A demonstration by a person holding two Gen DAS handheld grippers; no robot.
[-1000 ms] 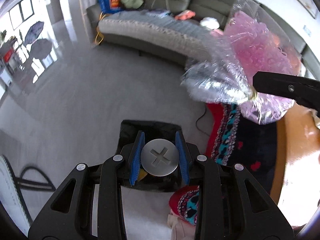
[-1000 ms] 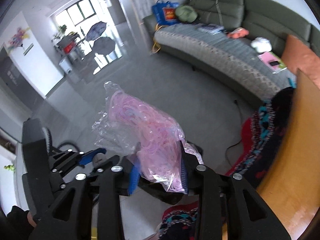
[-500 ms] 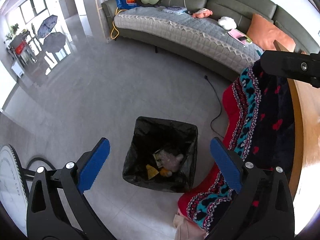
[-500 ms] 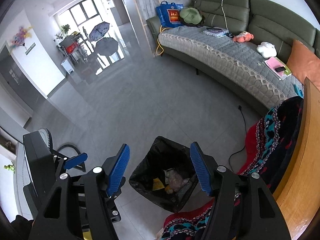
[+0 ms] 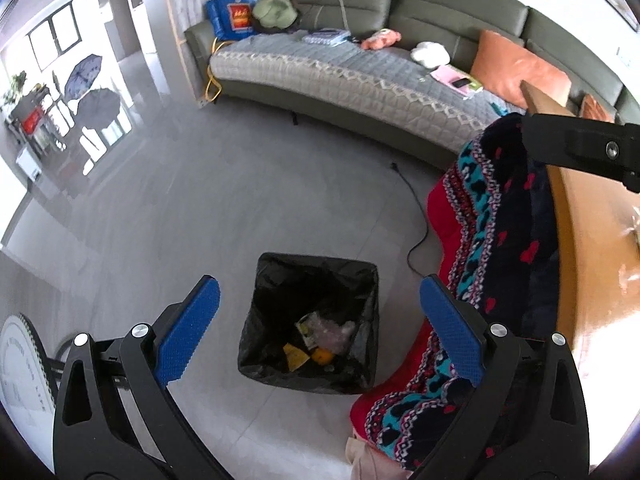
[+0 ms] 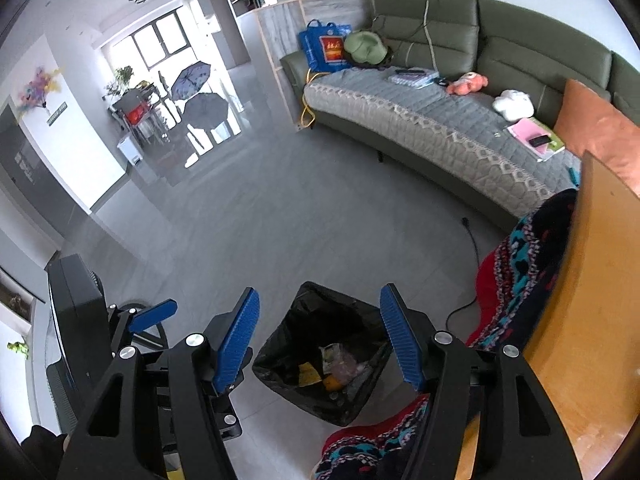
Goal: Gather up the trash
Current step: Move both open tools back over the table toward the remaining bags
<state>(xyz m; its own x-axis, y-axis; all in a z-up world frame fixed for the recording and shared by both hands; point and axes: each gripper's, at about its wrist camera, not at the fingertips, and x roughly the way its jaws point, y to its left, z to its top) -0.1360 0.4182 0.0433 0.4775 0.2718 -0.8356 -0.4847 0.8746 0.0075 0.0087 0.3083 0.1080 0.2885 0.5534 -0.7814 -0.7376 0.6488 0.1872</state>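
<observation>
Both grippers are up over the floor looking down at the bin, and both have nothing in them. The left gripper (image 5: 318,312) has its blue-padded fingers (image 5: 188,330) spread really wide, with the bin showing in the gap between them. The right gripper (image 6: 320,336) is spread too, a bit less wide, fingers (image 6: 236,344) bare.

Right below sits the trash bin (image 5: 352,276), square-ish, lined with a black bag, standing on the grey tile floor (image 5: 180,208). The trash is down at the bottom of it: a clear crinkly plastic bag (image 5: 330,330), a yellow scrap (image 5: 296,356) and something small and orange (image 5: 323,356), all bunched together. From the right wrist view the same pile shows in the bin (image 6: 304,308).

Just right of the bin a red, teal and black patterned blanket (image 5: 492,240) hangs off the edge of the wooden tabletop (image 5: 592,240) and reaches the floor beside the bin. A black cord (image 5: 416,216) snakes over the tiles next to it.

Further back there's a long green sofa (image 6: 440,20) with a grey quilted cover (image 6: 400,120), an orange cushion (image 6: 596,120), a blue shopping bag (image 6: 324,48) and some small stuff on the seat. Way off by the window are a couple of open umbrellas (image 6: 200,96).
</observation>
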